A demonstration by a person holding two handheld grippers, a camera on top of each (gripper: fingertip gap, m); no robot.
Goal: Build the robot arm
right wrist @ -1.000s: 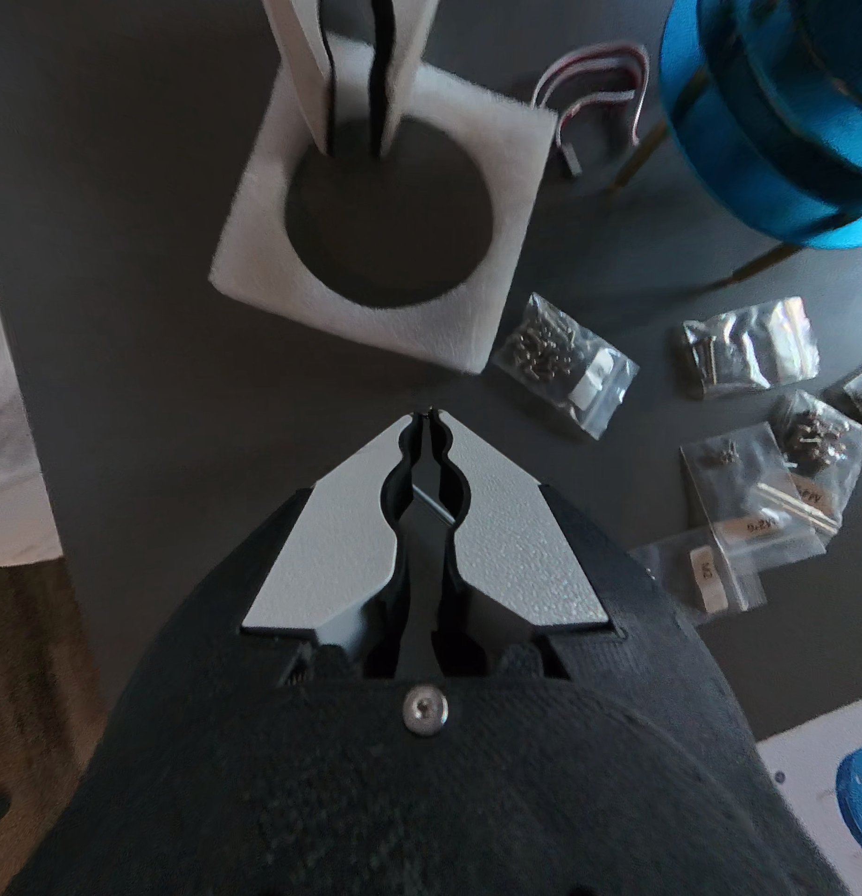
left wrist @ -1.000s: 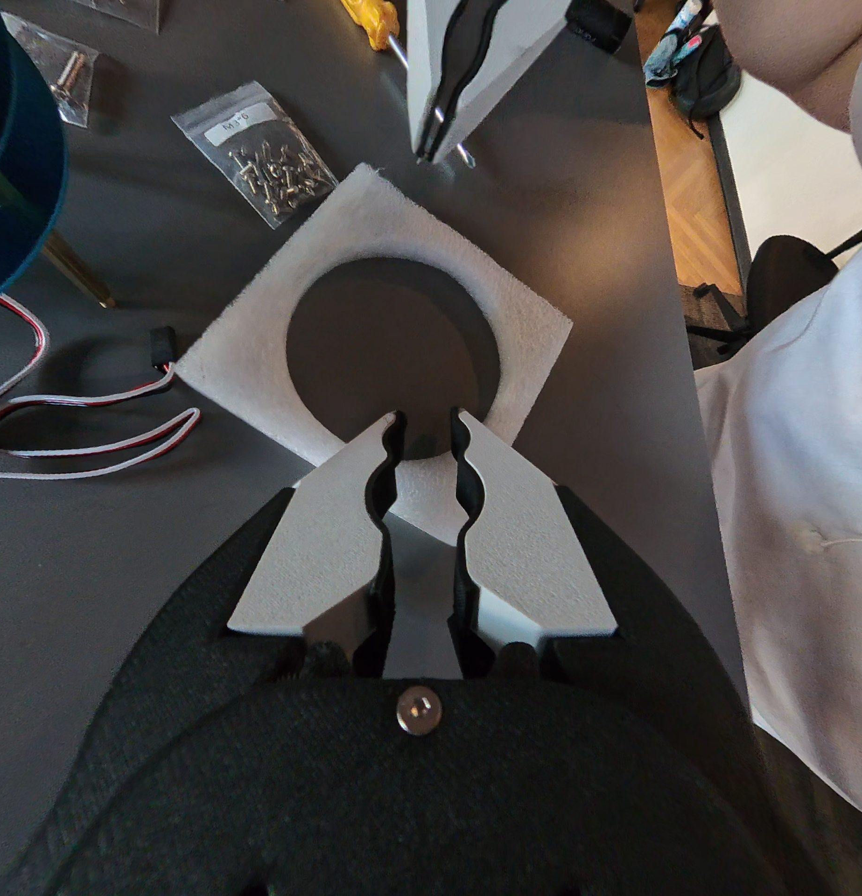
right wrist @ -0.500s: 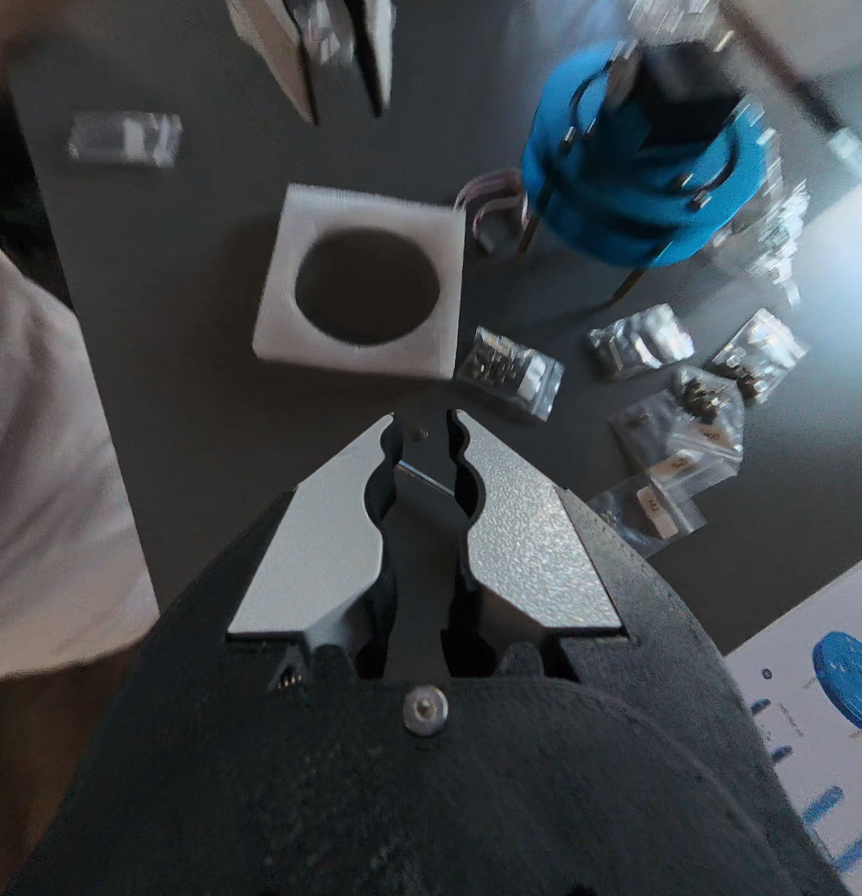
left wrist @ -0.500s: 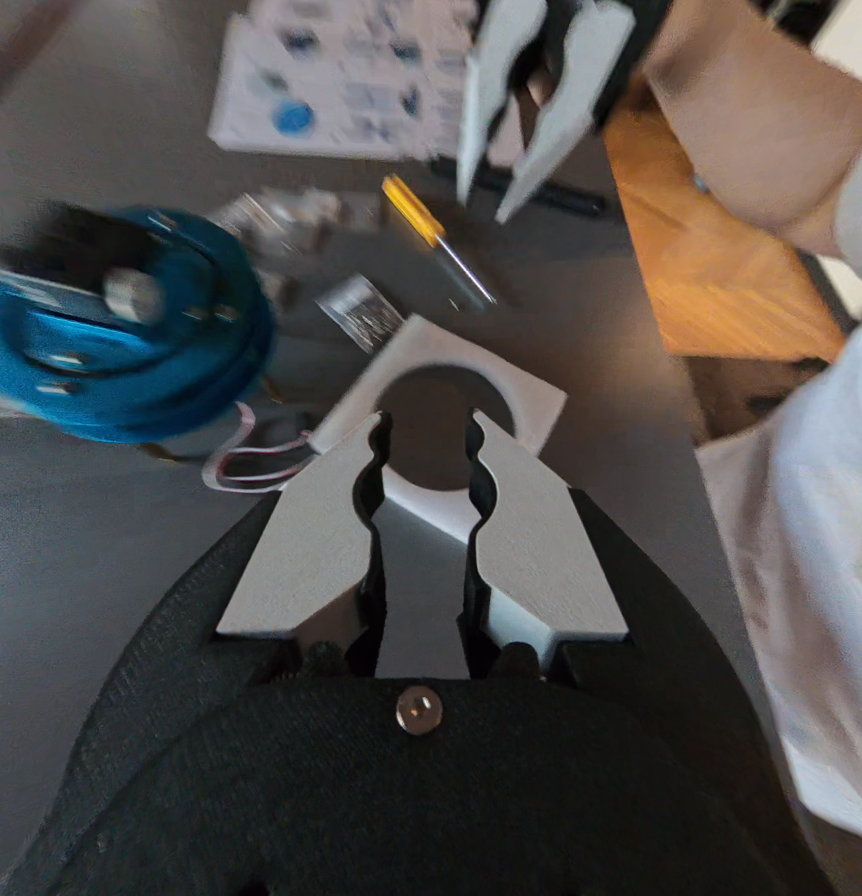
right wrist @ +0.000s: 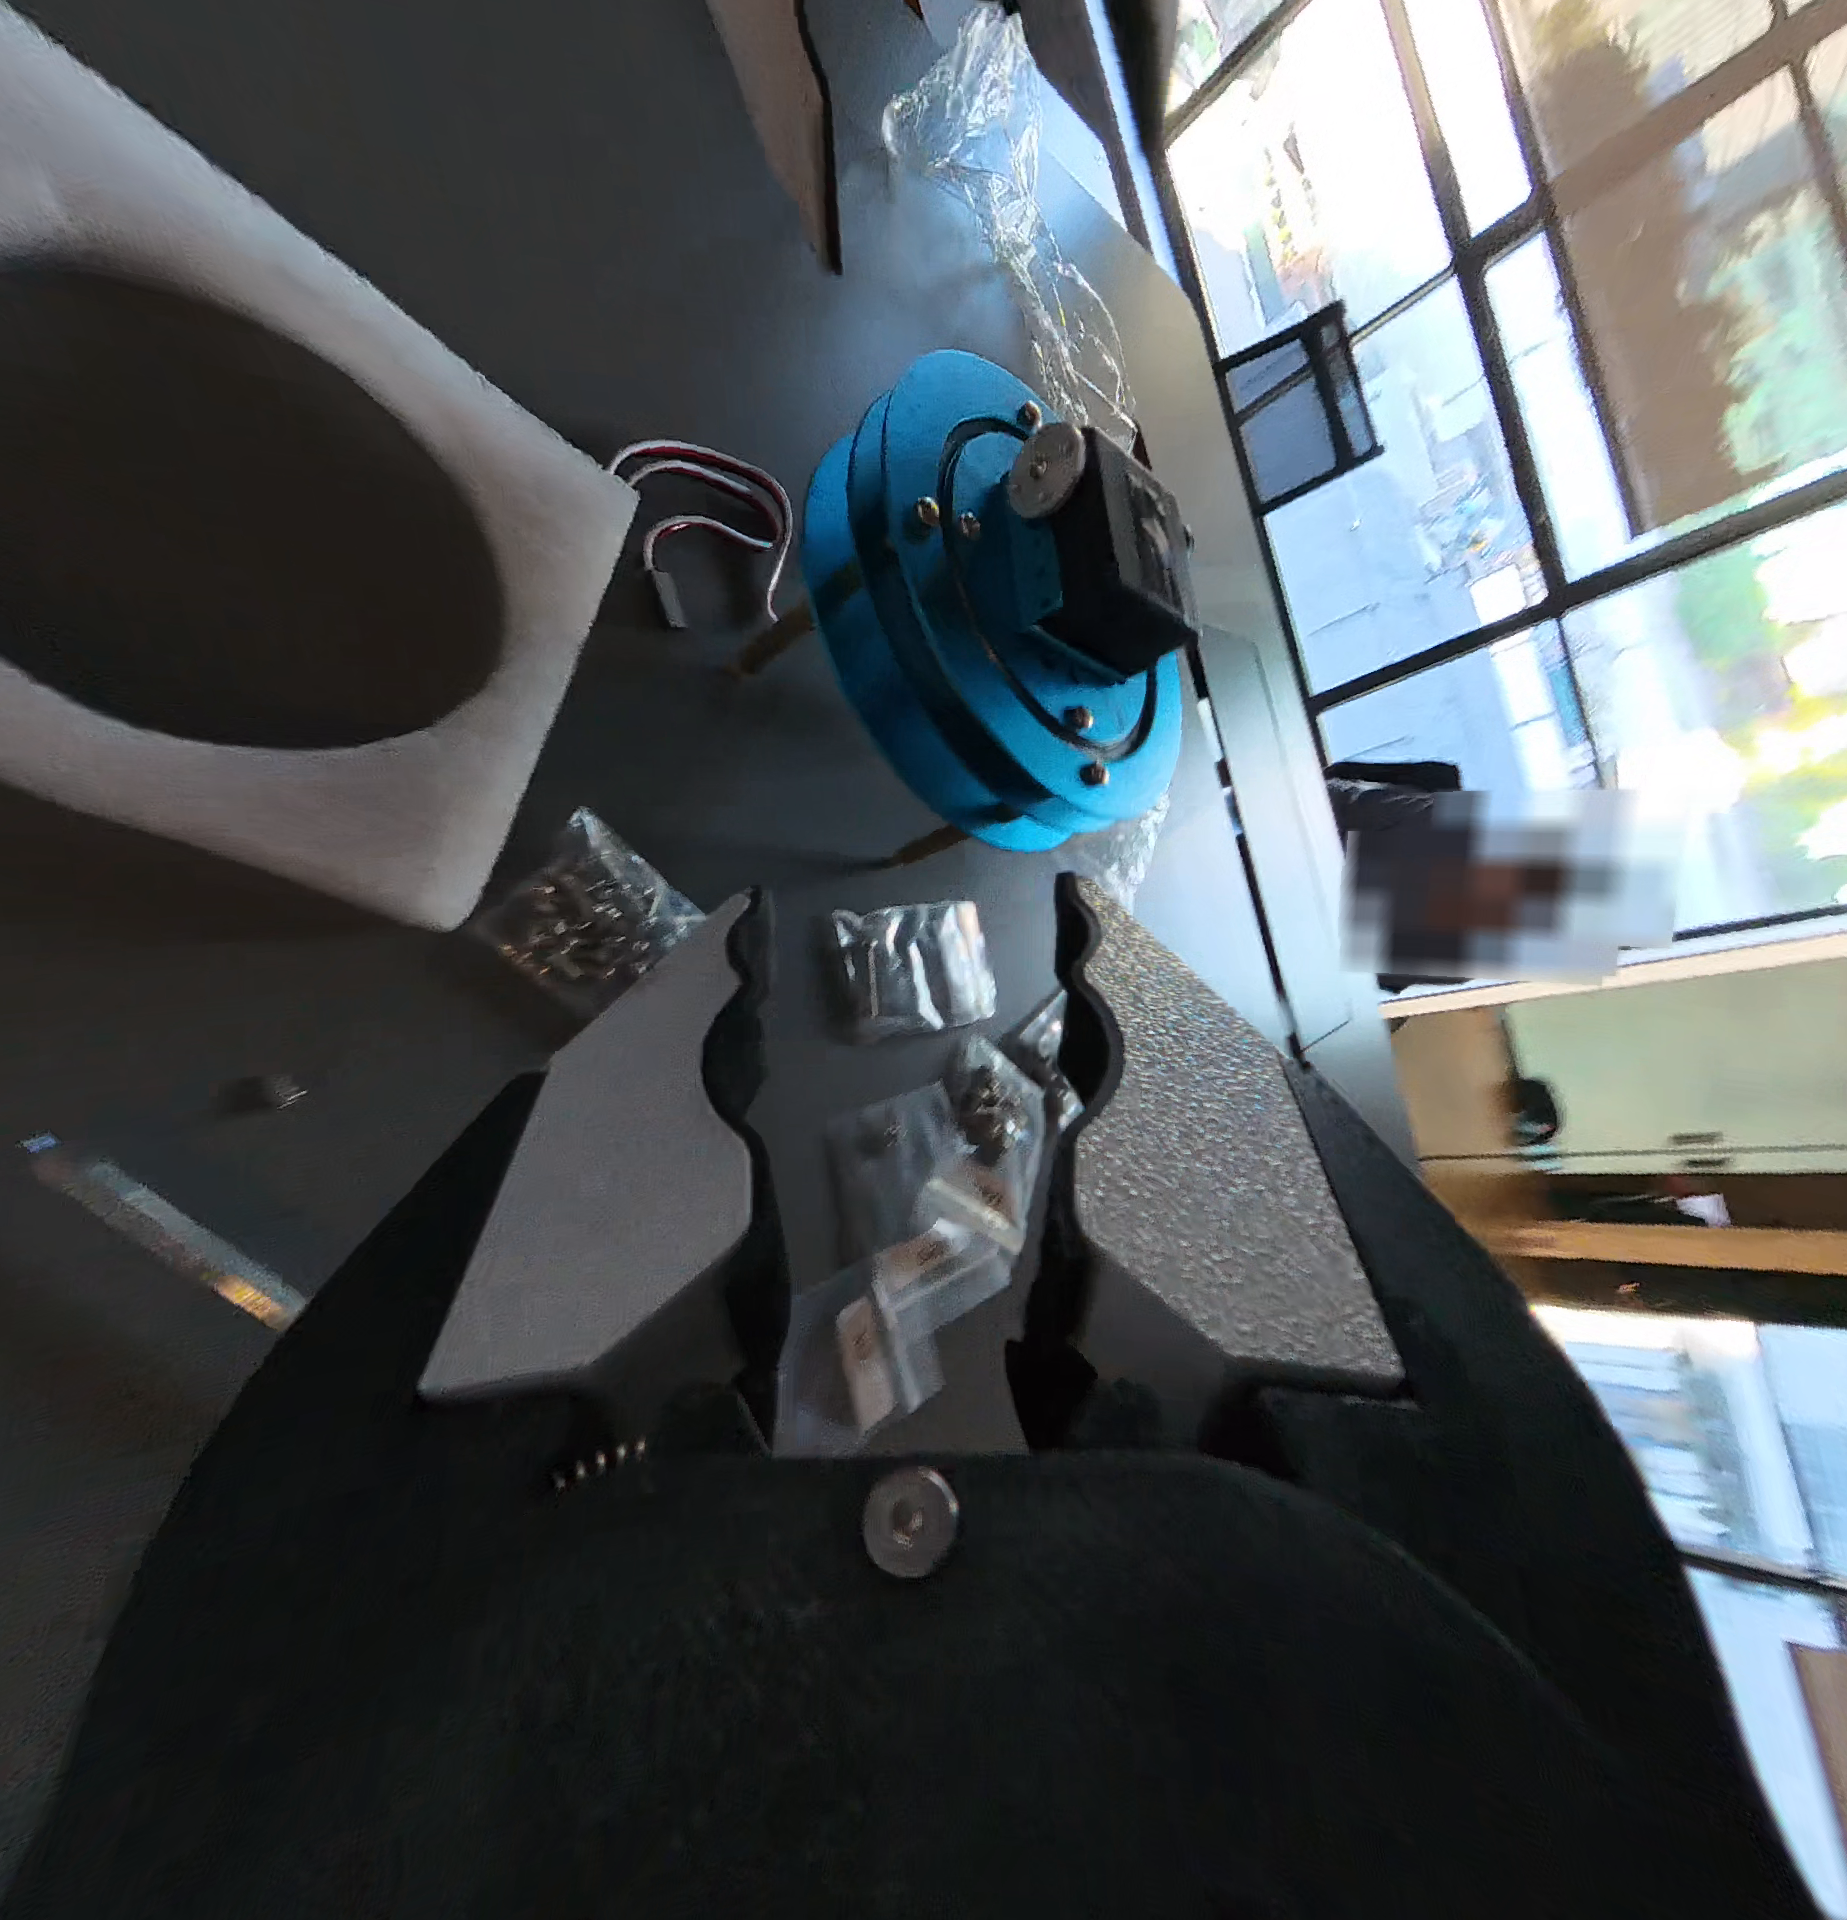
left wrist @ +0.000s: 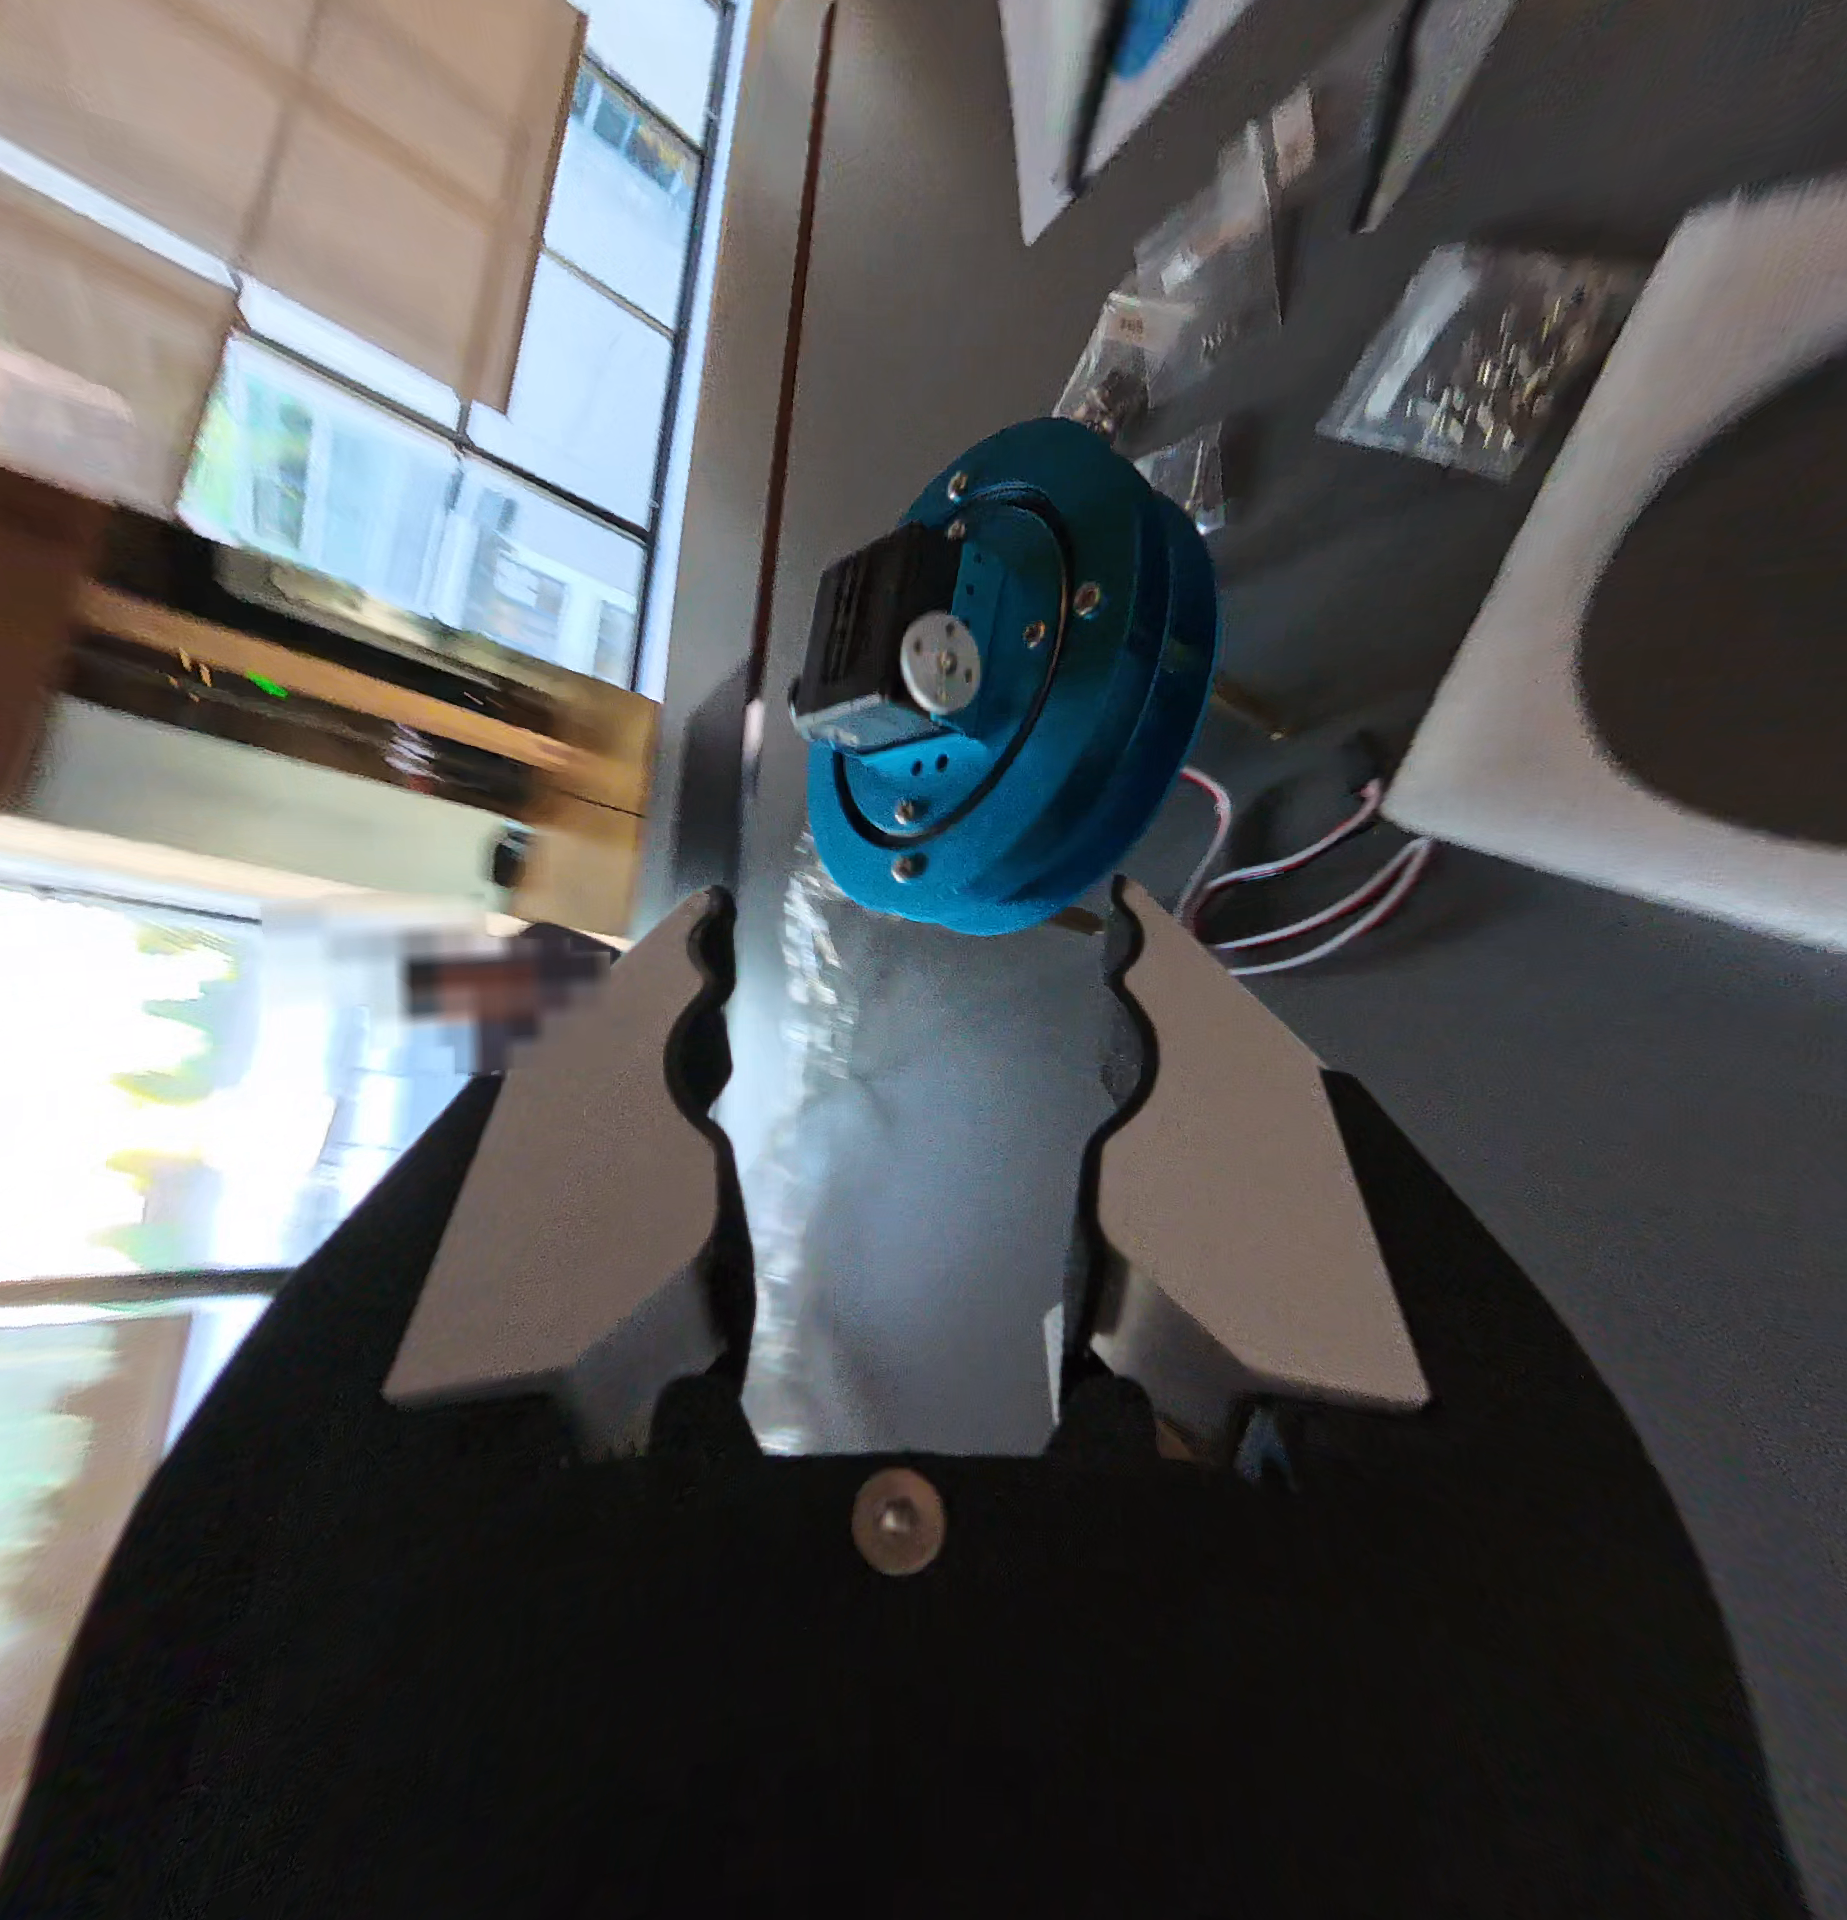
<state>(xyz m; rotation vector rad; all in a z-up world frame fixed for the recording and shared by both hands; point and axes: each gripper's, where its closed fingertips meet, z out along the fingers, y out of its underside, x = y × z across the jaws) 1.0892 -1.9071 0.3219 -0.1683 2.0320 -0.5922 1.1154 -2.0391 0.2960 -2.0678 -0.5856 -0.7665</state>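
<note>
My left gripper is open with its jaws wide apart and nothing between them. It points at a blue round assembly with a black motor block on top, which stands on the dark table just beyond the fingertips. My right gripper is also open and grips nothing. A small clear bag of hardware lies on the table between its fingers, untouched. The same blue assembly stands just ahead of it. A white foam square with a round hole shows at the right in the left wrist view and at the left in the right wrist view.
Red, white and black wires lie between the assembly and the foam. Several clear bags of screws lie about the table. A long thin blurred tool lies at lower left. The other gripper's finger and clear wrap are farther off. The table edge and windows lie beyond the assembly.
Both grippers opened wide. The right one let go of the thin screwdriver shaft. The left one left the foam's edge. Both views rolled sideways and now face the blue assembly.
</note>
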